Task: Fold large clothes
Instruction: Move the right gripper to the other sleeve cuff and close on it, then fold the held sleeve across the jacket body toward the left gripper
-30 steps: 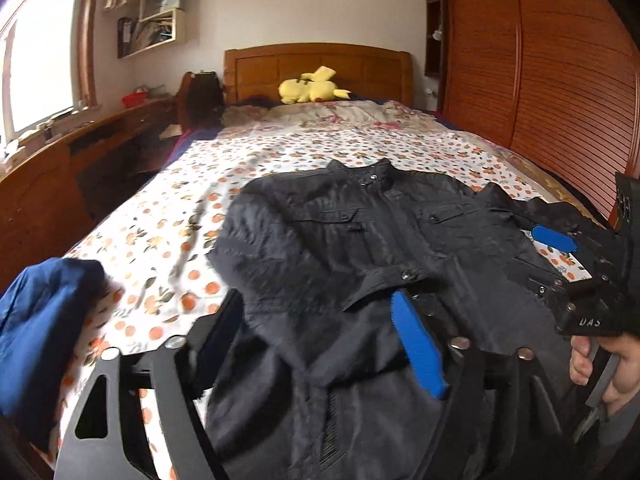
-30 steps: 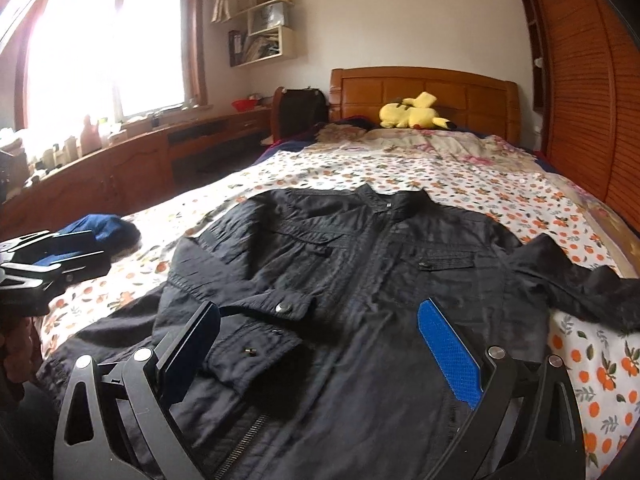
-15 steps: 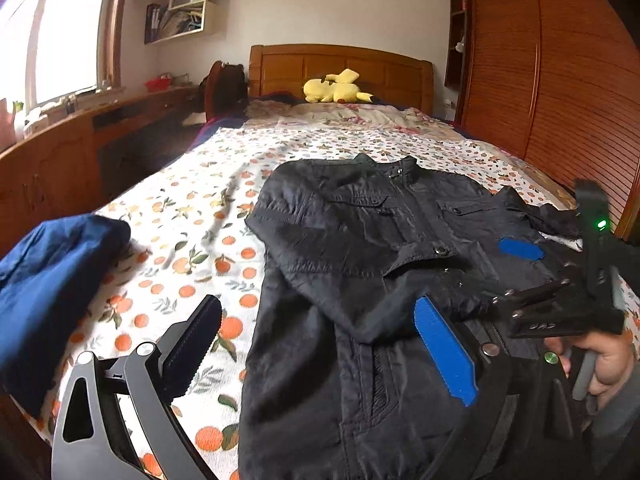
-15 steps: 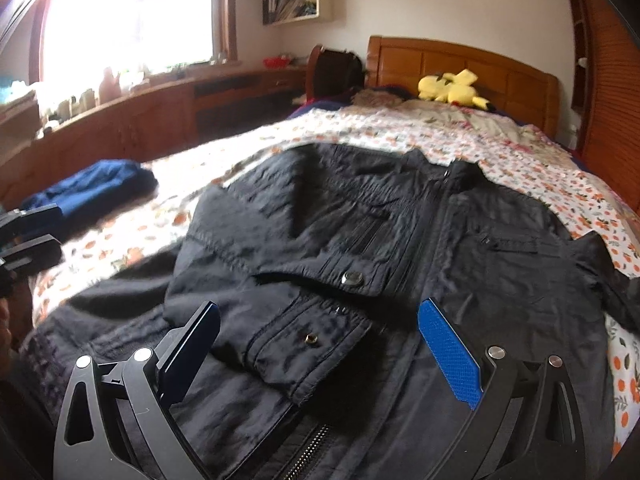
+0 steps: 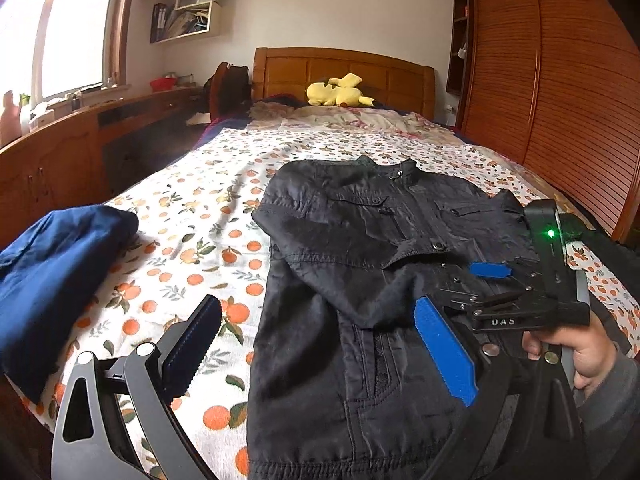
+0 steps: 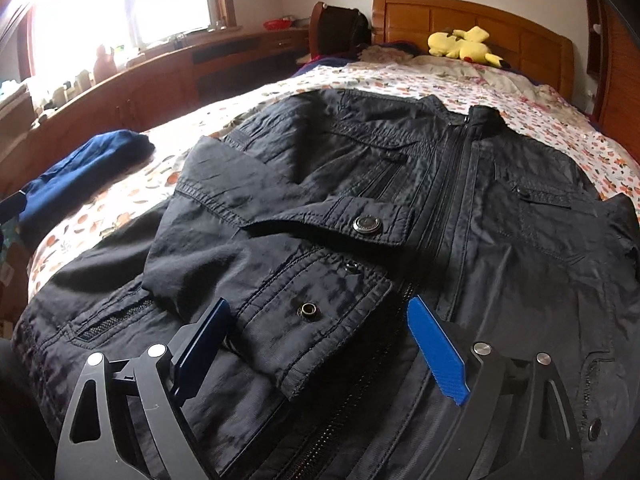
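So the black jacket (image 5: 360, 280) is being laid flat, front up, on the bed (image 5: 192, 216), collar toward the headboard, probably so both sides can be folded in evenly. One sleeve (image 6: 280, 280) is already lying across the chest, cuff near the zipper. The right gripper (image 6: 316, 344) is being held low with jaws spread wide around that cuff, nothing pinched. The left gripper (image 5: 320, 344) is being kept wide open too, empty, over the jacket's left edge. A blue garment (image 5: 56, 272) is sitting off to the side.
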`<state>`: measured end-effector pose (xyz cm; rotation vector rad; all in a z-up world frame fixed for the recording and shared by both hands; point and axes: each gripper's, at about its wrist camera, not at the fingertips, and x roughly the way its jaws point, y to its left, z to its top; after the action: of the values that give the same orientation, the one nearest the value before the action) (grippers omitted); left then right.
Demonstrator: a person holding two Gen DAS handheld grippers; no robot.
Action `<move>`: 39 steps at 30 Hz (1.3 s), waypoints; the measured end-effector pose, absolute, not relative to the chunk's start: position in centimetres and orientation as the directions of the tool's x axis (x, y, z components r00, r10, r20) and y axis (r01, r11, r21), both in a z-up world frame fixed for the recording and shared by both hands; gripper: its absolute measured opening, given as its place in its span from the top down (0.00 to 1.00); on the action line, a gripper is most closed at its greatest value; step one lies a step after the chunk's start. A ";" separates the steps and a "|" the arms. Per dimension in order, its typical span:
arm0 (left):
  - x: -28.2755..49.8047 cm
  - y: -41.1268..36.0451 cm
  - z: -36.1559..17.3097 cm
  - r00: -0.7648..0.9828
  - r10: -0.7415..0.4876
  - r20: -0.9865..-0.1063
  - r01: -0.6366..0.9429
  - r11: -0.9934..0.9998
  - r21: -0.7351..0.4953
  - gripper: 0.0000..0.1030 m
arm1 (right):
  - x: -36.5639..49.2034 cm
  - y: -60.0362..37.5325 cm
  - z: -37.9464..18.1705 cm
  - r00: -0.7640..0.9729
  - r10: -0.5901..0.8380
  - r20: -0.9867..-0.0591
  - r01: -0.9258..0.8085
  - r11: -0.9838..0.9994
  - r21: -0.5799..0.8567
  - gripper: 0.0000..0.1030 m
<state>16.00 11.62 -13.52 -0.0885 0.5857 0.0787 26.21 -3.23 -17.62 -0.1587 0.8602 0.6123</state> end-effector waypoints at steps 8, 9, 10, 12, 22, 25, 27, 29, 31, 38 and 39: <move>15.7 11.0 -14.6 0.814 0.046 -0.578 -0.096 0.994 -0.057 0.05 | 26.1 -2.7 -18.0 0.462 0.451 -0.764 -0.590 0.799 0.115 0.53; 15.7 10.9 -14.6 0.815 0.046 -0.578 -0.095 0.994 -0.055 0.05 | 26.0 -2.7 -18.0 0.459 0.455 -0.763 -0.597 0.794 0.115 0.59; 15.7 10.8 -14.6 0.816 0.047 -0.577 -0.094 0.994 -0.051 0.05 | 25.9 -2.6 -17.9 0.453 0.464 -0.761 -0.606 0.787 0.119 0.72; 15.8 10.6 -14.7 0.816 0.046 -0.576 -0.091 0.995 -0.049 0.05 | 25.7 -2.7 -17.7 0.464 0.465 -0.754 -0.607 0.787 0.112 0.90; 16.3 10.1 -14.9 0.812 0.032 -0.582 -0.079 0.995 -0.056 0.05 | 23.4 -4.5 -13.7 0.538 0.544 -0.644 -0.629 0.768 0.124 0.96; 16.4 9.9 -14.8 0.815 0.023 -0.579 -0.072 0.996 -0.061 0.05 | 22.5 -6.1 -12.3 0.565 0.556 -0.609 -0.620 0.773 0.130 0.96; 16.4 9.7 -14.8 0.817 0.018 -0.576 -0.065 0.996 -0.061 0.05 | 22.0 -7.4 -11.5 0.584 0.560 -0.588 -0.609 0.781 0.138 0.96; 16.6 9.4 -14.7 0.818 0.011 -0.575 -0.059 0.996 -0.065 0.05 | 21.5 -8.9 -10.6 0.617 0.543 -0.570 -0.587 0.800 0.127 0.96; 16.7 9.1 -14.6 0.821 0.003 -0.571 -0.052 0.996 -0.069 0.05 | 21.0 -10.4 -9.7 0.646 0.524 -0.555 -0.565 0.817 0.114 0.96; 17.1 8.0 -14.2 0.827 -0.030 -0.561 -0.018 0.997 -0.079 0.05 | 19.7 -14.8 -8.5 0.718 0.421 -0.555 -0.484 0.874 0.037 0.97; 17.2 7.7 -14.1 0.829 -0.036 -0.559 -0.011 0.997 -0.081 0.05 | 19.7 -15.3 -8.6 0.716 0.410 -0.564 -0.476 0.879 0.034 0.96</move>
<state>17.16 7.70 -14.08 -0.0821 0.5942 -0.0130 19.66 -15.32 -8.58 -0.1164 0.5958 0.4917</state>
